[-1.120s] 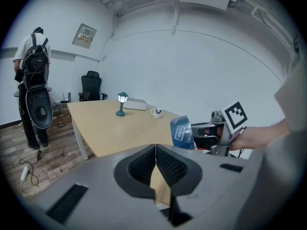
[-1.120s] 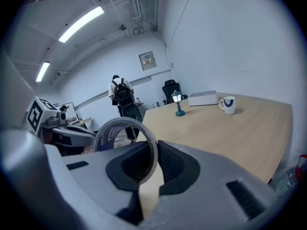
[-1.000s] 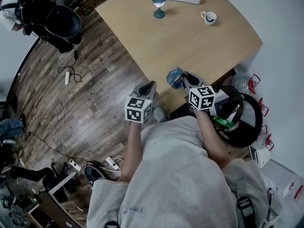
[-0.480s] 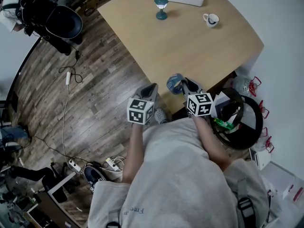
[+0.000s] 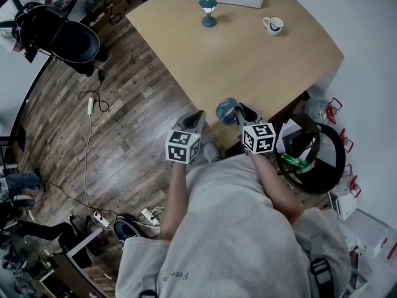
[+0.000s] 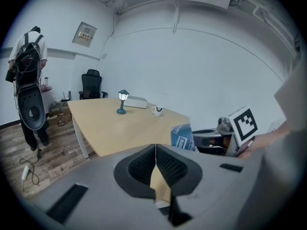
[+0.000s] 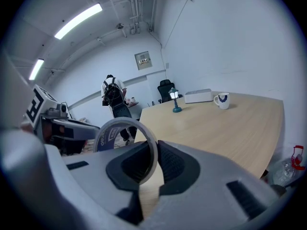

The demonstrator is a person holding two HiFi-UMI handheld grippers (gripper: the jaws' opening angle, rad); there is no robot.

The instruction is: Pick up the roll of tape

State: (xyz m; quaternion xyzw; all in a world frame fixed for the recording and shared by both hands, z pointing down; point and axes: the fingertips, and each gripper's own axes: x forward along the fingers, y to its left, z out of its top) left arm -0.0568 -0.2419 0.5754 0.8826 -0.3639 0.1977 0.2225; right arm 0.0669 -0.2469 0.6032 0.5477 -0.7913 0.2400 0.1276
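Lamp (image 5: 208, 10), mug (image 5: 273, 23) far fr. held tape (image 5: 226, 111)

Head view: from above the person (image 5: 236, 228), steeply down on the near corner of the table (image 5: 267, 67) and floor (image 5: 124, 123). Left gripper view: low, off the near edge, faces across the table to lamp (image 6: 123, 101) and mug (image 6: 156, 110), right gripper (image 6: 197, 141) at right. Right gripper view: close over the same edge, same lamp, mug.

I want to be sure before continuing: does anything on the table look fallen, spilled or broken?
Nothing stands out. The small lamp and the cup stand upright on the table, and no spill shows. The roll of tape is clamped in the right gripper, near the table's edge.
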